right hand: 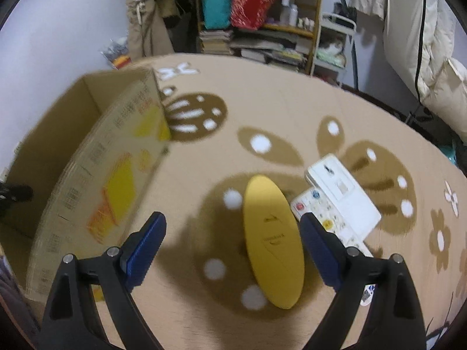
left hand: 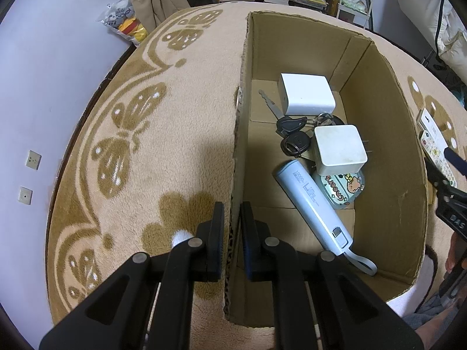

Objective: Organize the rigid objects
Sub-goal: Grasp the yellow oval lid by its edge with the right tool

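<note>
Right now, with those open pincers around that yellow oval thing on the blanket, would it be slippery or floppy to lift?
The yellow oval thing looks like smooth, hard plastic, so probably stiff rather than floppy. Its rounded, tapering sides may let it slip between the right gripper pads. Lying flat on the soft blanket, it seems unlikely to roll.

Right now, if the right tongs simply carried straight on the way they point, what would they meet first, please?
Most likely the yellow oval object lying on the patterned blanket; it sits between the open right tongs, nearer the right finger. Depth is hard to judge here.
</note>
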`<state>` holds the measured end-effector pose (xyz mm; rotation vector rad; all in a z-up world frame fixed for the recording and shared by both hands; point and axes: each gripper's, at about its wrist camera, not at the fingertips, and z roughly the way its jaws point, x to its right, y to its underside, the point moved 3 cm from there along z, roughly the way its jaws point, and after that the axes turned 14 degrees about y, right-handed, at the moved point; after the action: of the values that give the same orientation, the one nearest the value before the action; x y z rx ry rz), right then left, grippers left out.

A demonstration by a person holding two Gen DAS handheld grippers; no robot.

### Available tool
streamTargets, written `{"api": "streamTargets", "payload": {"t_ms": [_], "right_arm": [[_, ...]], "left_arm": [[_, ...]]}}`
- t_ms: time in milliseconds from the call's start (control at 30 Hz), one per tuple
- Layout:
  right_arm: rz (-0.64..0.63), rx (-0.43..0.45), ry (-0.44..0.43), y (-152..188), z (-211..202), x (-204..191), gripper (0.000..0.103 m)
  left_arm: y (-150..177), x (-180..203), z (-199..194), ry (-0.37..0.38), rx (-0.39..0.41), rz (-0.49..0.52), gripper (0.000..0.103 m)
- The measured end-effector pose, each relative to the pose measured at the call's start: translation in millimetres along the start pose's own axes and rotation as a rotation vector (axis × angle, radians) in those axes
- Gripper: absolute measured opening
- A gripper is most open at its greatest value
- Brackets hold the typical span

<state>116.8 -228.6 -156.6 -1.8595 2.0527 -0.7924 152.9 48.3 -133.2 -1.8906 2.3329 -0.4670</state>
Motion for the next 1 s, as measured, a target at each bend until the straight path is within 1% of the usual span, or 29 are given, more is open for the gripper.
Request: {"api": "streamTargets", "payload": {"t_ms": [200,467,600,733,800,833,867,900,1000], "right_arm": [[0.045,-0.07,0.036,14.9,24.9,13.0,0.097],[0.084,-0.159,0.026,34.2,50.8,18.5,0.098],[0.086,-0.146,0.034,34.1,51.9,17.0,0.098],[0.107,-0.143,0.02,31.8,55.5,17.4,0.097],[0.1,-0.13,0.027,30.4,56.1,16.8,0.09],[0.098,-0.123,0.031,28.6,56.3,15.8,0.088],[0.098,-0.114,0.037,27.6,55.4,15.4,0.079],[0.104,-0.099,0.045,26.7,53.9,14.9,0.064],[0.102,-0.076,0.062,25.0,51.2,10.5,0.063]], "left_arm": [[0.1,0.2,0.0,0.001,0.0,-0.001,0.012],[0.5,-0.7,-0.9,-0.003,0.001,0.001,0.013],[0.9,-2.5,-1.4,-0.001,0.003,-0.01,0.013],[1.0,-0.6,-0.7,-0.013,0.002,-0.002,0.013],[1.1,0.1,-0.3,-0.014,0.001,-0.001,0.013],[1.1,0.0,-0.3,-0.013,0.001,-0.001,0.013],[1.3,0.0,-0.2,-0.012,0.001,-0.001,0.013],[1.3,0.5,0.1,-0.013,0.002,-0.001,0.013],[1.5,0.7,0.5,-0.013,0.001,0.001,0.013]]}}
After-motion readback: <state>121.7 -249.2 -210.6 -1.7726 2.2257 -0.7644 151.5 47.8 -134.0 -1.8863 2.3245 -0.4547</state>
